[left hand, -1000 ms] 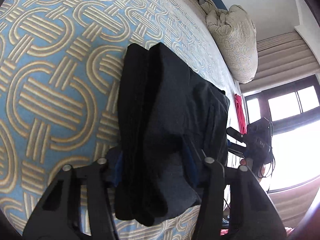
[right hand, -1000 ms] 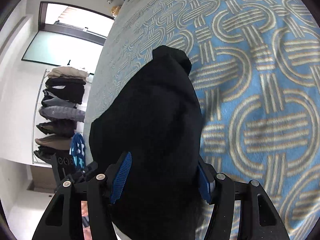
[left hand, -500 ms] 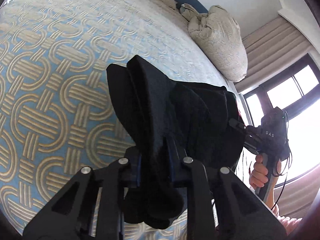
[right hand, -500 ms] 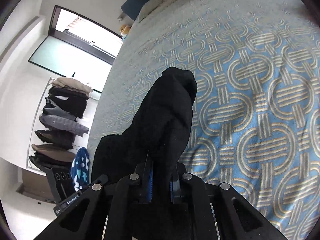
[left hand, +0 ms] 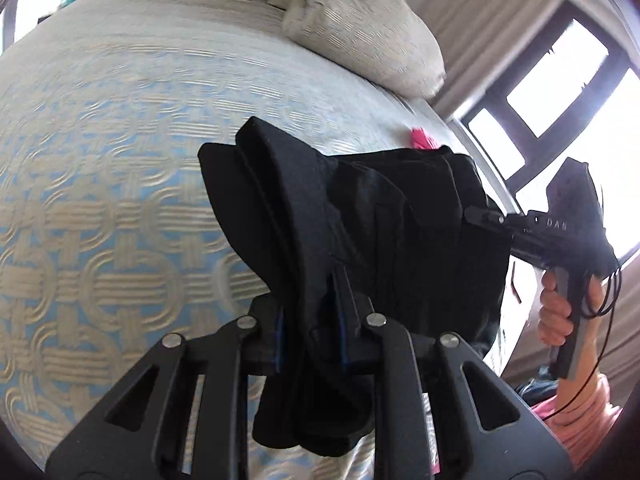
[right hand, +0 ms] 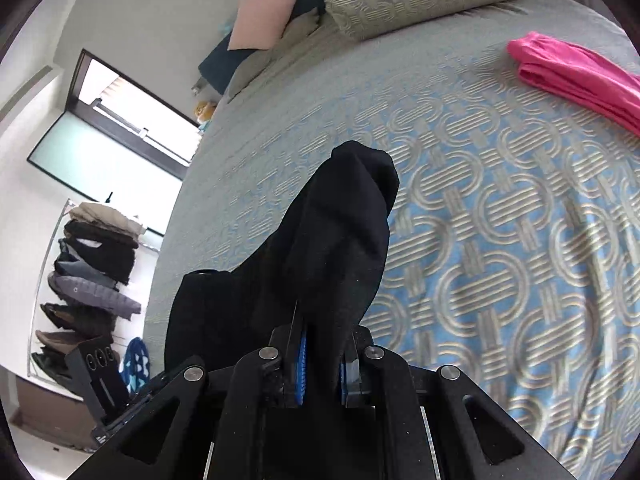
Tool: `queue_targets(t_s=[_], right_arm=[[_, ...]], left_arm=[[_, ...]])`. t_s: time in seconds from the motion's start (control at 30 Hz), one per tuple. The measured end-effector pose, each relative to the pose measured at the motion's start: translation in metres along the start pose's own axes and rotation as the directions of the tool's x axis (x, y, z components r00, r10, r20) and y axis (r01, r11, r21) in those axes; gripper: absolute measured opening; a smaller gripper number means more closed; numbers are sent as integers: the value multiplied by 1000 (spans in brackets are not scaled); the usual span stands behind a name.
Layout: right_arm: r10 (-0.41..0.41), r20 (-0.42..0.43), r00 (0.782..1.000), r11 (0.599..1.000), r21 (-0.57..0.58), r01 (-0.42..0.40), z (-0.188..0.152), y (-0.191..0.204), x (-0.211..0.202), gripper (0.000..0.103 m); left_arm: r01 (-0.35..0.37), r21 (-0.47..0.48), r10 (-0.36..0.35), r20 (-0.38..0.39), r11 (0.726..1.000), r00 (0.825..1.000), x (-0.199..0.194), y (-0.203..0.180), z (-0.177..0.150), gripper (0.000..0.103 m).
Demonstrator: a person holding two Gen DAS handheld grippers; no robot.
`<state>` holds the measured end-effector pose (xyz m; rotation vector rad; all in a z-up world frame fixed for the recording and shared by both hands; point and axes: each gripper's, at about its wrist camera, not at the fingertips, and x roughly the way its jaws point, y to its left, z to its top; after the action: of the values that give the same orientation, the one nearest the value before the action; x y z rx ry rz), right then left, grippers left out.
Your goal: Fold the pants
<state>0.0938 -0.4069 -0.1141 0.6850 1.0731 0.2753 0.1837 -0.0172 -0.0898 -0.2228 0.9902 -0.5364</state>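
The folded fabric pants (left hand: pixel 360 216) are plain black. The woven bedspread (right hand: pixel 500 216) carries interlocking beige rings on light blue, greying toward twelve o'clock; a folded cloth (right hand: pixel 576 76) at two o'clock is bright pink.

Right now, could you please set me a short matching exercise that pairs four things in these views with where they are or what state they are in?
Things:
1. black pants
2. pink garment
3. pink cushion
4. left claw

Places or states:
A. lying folded on the patterned bedspread, near its right edge in the right wrist view
B. shut on a bunched fold of dark cloth
C. propped at the head of the bed
D. held off the bed between the two claws

Pairs: 1-D, 2-A, 3-C, 4-B
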Motion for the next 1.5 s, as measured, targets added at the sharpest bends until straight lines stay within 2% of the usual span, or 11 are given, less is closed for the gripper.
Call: queue_targets(t_s=[0.3, 0.4, 0.47, 0.53, 0.6, 0.63, 0.73, 0.9, 1.1, 1.3, 1.5], right_arm=[[-200, 51, 978, 977, 83, 195, 20, -78, -31, 10], [-269, 0, 963, 959, 96, 267, 20, -106, -22, 17], [-381, -42, 924, 918, 103, 383, 15, -128, -13, 24], [-474, -54, 879, 868, 137, 477, 6, -141, -10, 24], [-488, -15, 873, 862, 147, 485, -1, -138, -17, 25], [-503, 19, 864, 856, 151, 495, -6, -132, -23, 25], [-567, 113, 816, 823, 122, 555, -23, -119, -46, 27], [-530, 181, 829, 845, 23, 535, -65, -61, -63, 35], [-599, 245, 763, 787, 5, 616, -115, -27, -91, 44], [-616, 290, 733, 767, 8, 642, -149, -5, -123, 56], [-566, 329, 755, 804, 21, 594, -165, 14, -149, 62]], left_arm=[[9, 201, 6, -72, 980, 997, 82, -102, 15, 22], [-61, 218, 85, -104, 974, 991, 107, -109, 15, 27], [-160, 250, 187, -86, 955, 979, 114, -110, 13, 34], [-185, 266, 212, -76, 946, 974, 111, -107, 10, 43], [-235, 298, 260, -46, 925, 964, 103, -106, 5, 54], [-300, 334, 317, 6, 893, 949, 96, -108, 3, 58], [-377, 386, 373, 89, 842, 924, 78, -117, 2, 68], [-341, 333, 319, 122, 879, 940, 35, -130, -2, 79], [-343, 342, 306, 159, 875, 939, -3, -155, -14, 82], [-325, 340, 263, 216, 882, 940, -44, -181, -26, 90], [-306, 327, 244, 216, 894, 945, -66, -194, -43, 91]])
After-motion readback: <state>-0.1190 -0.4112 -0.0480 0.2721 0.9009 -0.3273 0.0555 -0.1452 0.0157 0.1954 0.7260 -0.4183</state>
